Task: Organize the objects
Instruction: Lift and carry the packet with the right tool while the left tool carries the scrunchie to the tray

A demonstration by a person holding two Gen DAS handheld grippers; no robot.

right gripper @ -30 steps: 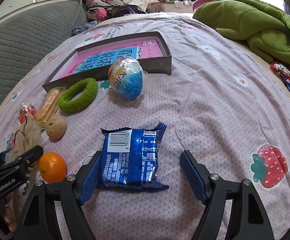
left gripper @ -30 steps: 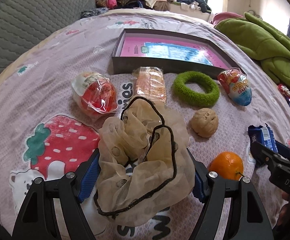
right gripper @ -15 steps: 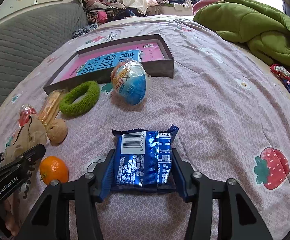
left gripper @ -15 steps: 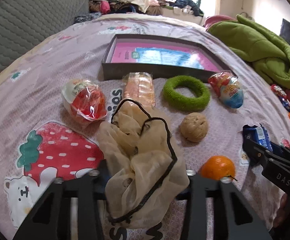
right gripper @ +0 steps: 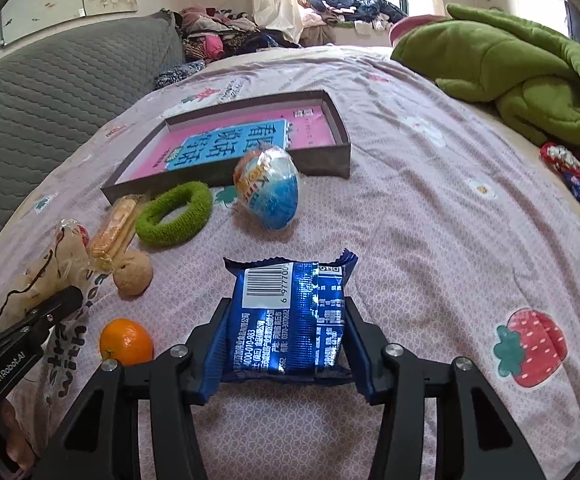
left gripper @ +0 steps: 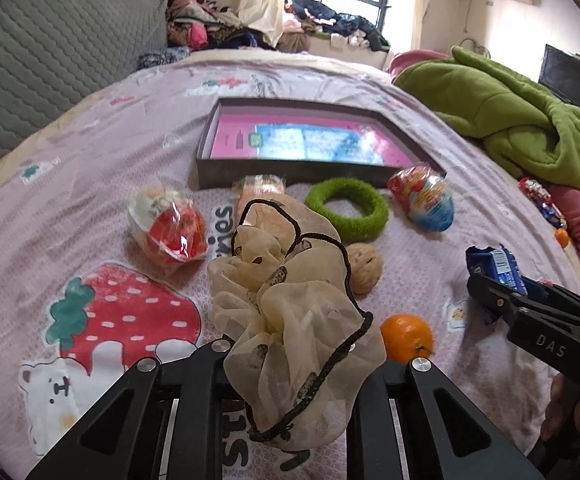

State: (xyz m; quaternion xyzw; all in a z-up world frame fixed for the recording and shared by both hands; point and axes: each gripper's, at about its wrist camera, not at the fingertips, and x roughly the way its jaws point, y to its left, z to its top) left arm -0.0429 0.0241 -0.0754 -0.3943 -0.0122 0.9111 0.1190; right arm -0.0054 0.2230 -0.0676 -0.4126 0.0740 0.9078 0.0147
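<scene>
My left gripper (left gripper: 290, 364) is shut on a beige sheer scrunchie (left gripper: 290, 300) with black trim and holds it above the bed. My right gripper (right gripper: 288, 324) is shut on a blue snack packet (right gripper: 290, 316) and lifts it off the sheet; the packet also shows in the left wrist view (left gripper: 497, 266). A shallow grey box (left gripper: 250, 170) with a pink and blue base lies further back, also in the right wrist view (right gripper: 329, 156).
On the pink bedsheet lie a green ring (left gripper: 347, 208), a blue egg toy (left gripper: 425, 202), a red egg toy (left gripper: 168, 226), a wafer pack (right gripper: 114, 226), a walnut (right gripper: 132, 272) and an orange (left gripper: 405, 338). A green blanket (left gripper: 521, 120) is heaped at right.
Both grippers closed, the left on the scrunchie and the right on the blue packet, and both lifted their loads off the sheet.
</scene>
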